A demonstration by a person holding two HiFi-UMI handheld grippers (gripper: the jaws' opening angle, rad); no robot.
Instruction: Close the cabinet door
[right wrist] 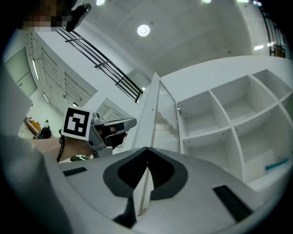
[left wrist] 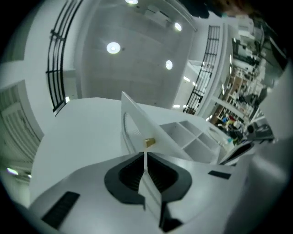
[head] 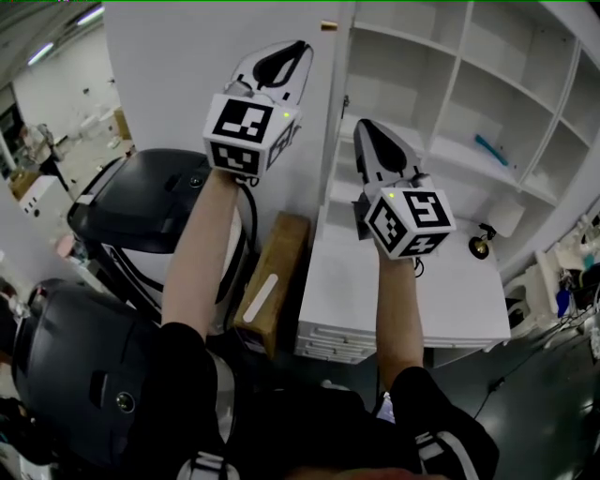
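The white cabinet (head: pixel 487 103) stands with its shelves bare to view, and its door (head: pixel 187 84) is swung out to the left. A small brass knob (head: pixel 328 25) sits near the door's free edge. My left gripper (head: pixel 298 49) is raised in front of the door's outer face, jaws shut with nothing between them. In the left gripper view the knob (left wrist: pixel 149 142) lies just past the shut tips (left wrist: pixel 145 154). My right gripper (head: pixel 362 127) is shut and empty, close to the door's edge on the shelf side. The right gripper view shows the door (right wrist: pixel 158 114) edge-on, the left gripper (right wrist: pixel 114 125) beyond it.
A white drawer unit (head: pixel 441 309) stands below the shelves with a small brass-coloured object (head: pixel 480 247) on it. A teal item (head: pixel 490 148) lies on a shelf. A cardboard box (head: pixel 272 286) and black rounded equipment (head: pixel 141 202) are at the left.
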